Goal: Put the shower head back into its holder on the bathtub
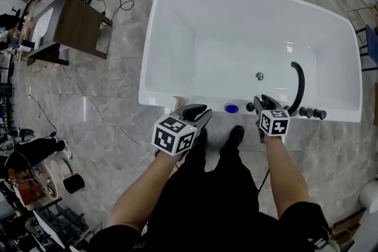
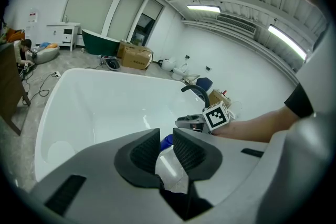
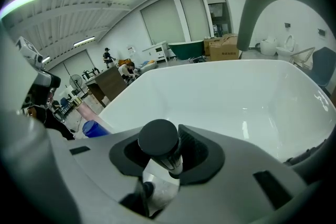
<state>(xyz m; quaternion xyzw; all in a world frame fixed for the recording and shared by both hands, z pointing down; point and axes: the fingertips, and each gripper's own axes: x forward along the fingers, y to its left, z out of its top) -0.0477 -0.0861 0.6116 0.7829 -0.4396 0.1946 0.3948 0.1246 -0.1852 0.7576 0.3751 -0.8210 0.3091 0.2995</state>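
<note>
I stand at the near rim of the white bathtub (image 1: 177, 3). The black, stick-shaped shower head (image 3: 159, 140) stands upright between the jaws of my right gripper (image 3: 169, 153), which is shut on it. In the head view the right gripper (image 1: 263, 102) sits over the tub rim, just left of the black spout (image 1: 299, 84) and knobs (image 1: 307, 112); the holder is hidden. My left gripper (image 1: 199, 112) hovers at the rim further left. Its jaws (image 2: 167, 149) are slightly apart, open, with nothing between them.
A blue round thing (image 1: 231, 108) lies on the rim between the grippers. A wooden table (image 1: 77, 23) and cables lie on the stone floor left of the tub, with people seated beyond. Boxes and another tub (image 2: 102, 42) stand at the far wall.
</note>
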